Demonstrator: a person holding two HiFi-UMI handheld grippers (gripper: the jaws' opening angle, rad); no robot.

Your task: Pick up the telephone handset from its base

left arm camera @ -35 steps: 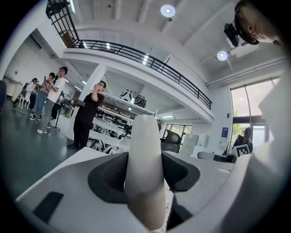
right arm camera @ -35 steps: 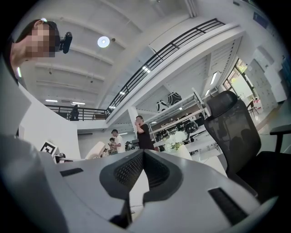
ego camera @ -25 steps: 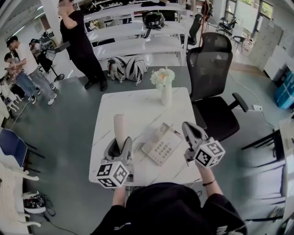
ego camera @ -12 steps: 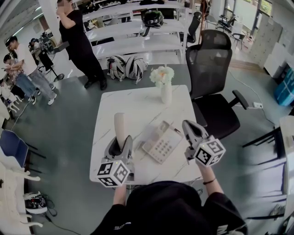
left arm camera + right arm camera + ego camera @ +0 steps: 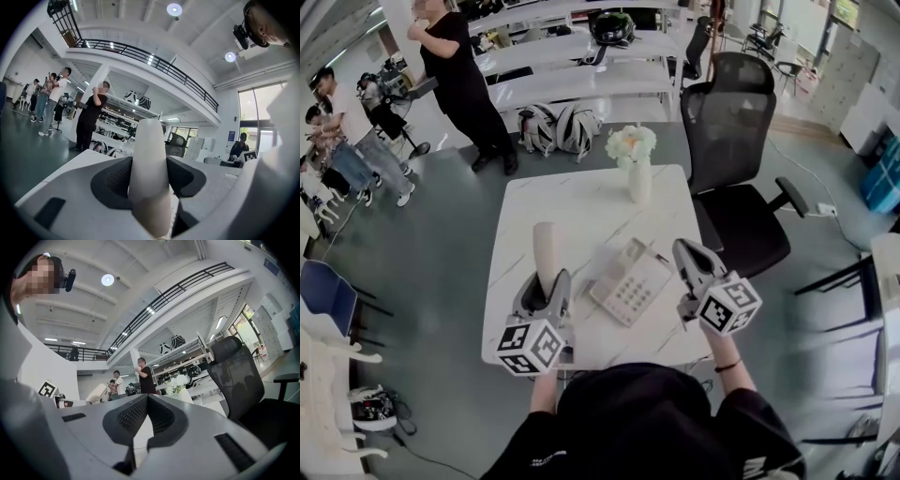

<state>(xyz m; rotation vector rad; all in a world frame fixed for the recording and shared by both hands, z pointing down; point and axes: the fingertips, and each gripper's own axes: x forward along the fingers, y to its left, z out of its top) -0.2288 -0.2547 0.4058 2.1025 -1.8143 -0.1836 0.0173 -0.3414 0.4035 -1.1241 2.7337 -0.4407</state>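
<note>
The cream telephone handset (image 5: 545, 251) stands upright above the table, off its base, with my left gripper (image 5: 548, 284) shut on its lower end. In the left gripper view the handset (image 5: 149, 140) fills the gap between the two dark pads (image 5: 111, 183). The white telephone base (image 5: 630, 281) with its keypad lies on the white marble table (image 5: 581, 206), between the two grippers. My right gripper (image 5: 685, 253) hovers at the base's right side. In the right gripper view, that gripper (image 5: 147, 405) has its pads closed together with nothing between them.
A white vase of pale flowers (image 5: 636, 167) stands at the table's far edge. A black office chair (image 5: 729, 131) is at the far right of the table. Several people (image 5: 459, 75) stand on the floor beyond, near long white shelves (image 5: 572, 66).
</note>
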